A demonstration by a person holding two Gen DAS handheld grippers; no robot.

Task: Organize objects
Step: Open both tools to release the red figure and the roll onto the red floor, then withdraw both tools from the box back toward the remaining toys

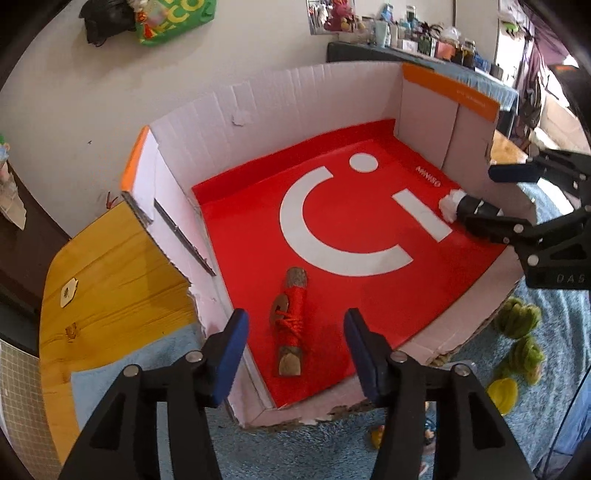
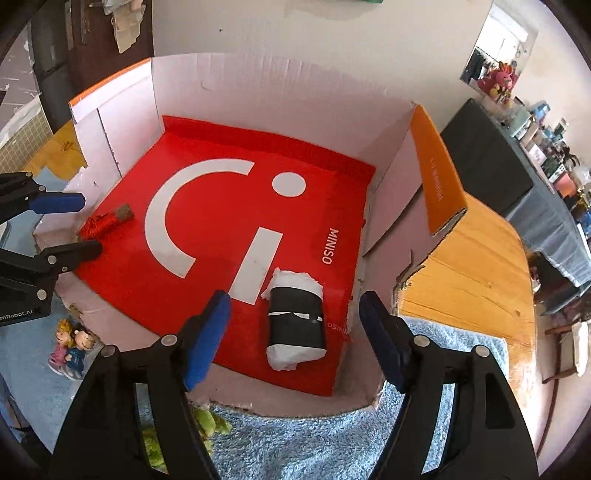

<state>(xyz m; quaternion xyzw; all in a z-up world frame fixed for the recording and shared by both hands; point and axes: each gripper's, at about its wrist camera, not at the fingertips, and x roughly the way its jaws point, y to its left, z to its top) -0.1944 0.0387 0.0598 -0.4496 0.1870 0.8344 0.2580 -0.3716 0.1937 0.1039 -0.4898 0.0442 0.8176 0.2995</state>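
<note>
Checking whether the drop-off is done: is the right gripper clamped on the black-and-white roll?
No. The right gripper stands open, and the black-and-white roll lies free on the red liner between its fingers.

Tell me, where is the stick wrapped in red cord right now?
The stick lies inside the cardboard box on its red liner, between the open left gripper's fingers, untouched.

A lived-in home room, cluttered and domestic

A wooden table [image 2: 476, 280] with a fluffy blue towel [image 2: 295, 435] stands by a plain wall; a long shelf [image 2: 546, 206] is crowded with jars, bottles and boxes. A pink plush toy [image 2: 500, 79], small cartoon figurines [image 2: 70, 347] and a green shopping bag [image 1: 173, 22] hung on the wall speak of household living.
</note>
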